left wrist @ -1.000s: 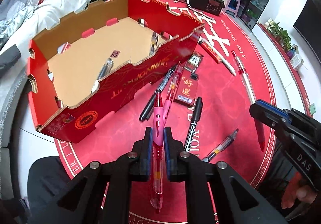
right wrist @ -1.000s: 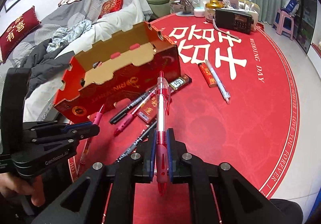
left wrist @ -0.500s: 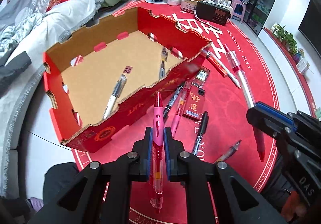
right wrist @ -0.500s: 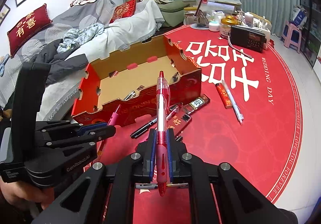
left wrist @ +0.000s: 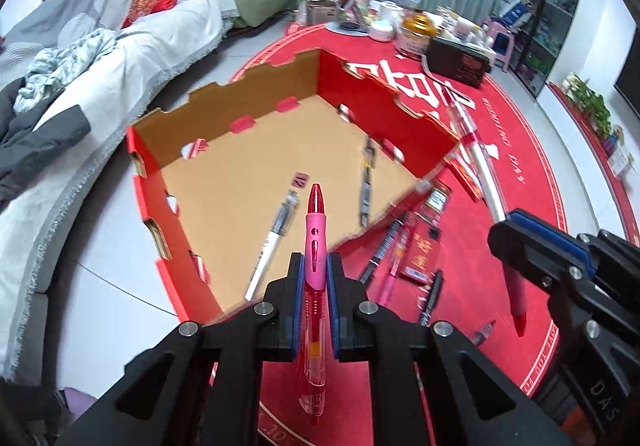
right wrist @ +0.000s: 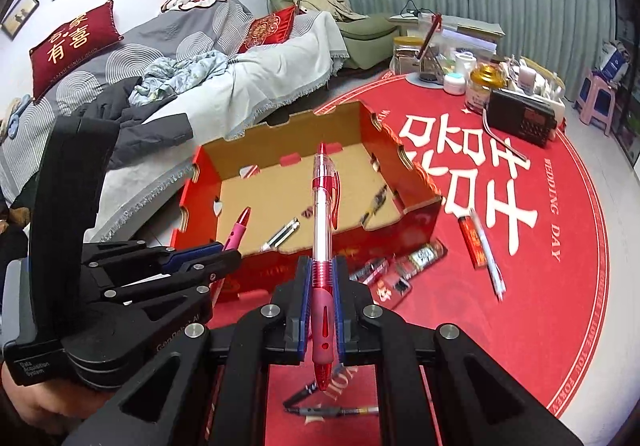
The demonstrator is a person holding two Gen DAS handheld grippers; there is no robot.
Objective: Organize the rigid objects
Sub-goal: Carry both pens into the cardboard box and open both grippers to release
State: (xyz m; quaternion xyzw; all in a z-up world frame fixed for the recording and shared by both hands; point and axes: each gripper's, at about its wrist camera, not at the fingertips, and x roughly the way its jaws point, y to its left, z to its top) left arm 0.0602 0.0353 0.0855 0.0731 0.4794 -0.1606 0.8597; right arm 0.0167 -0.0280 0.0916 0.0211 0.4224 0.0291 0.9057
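My left gripper (left wrist: 314,278) is shut on a pink pen (left wrist: 314,242), whose red tip reaches over the near wall of the open red cardboard box (left wrist: 152,198). In the right wrist view my right gripper (right wrist: 322,294) is shut on a red clear-barrelled pen (right wrist: 322,206), held above the box's (right wrist: 416,222) front wall. That gripper also shows in the left wrist view as a dark shape (left wrist: 560,258) at the right. Two pens (left wrist: 272,242) lie on the box floor. Several pens (left wrist: 386,246) and a red packet (left wrist: 420,254) lie on the red mat beside the box.
A red round mat (right wrist: 560,286) with white characters covers the floor. A black radio (right wrist: 520,118), jars and boxes crowd its far edge. A lighter and a white pen (right wrist: 486,246) lie to the right of the box. A covered sofa (right wrist: 200,86) stands on the left.
Both grippers rose and moved toward the box with their pens. The box now sits lower and closer under the pen tips in both views.
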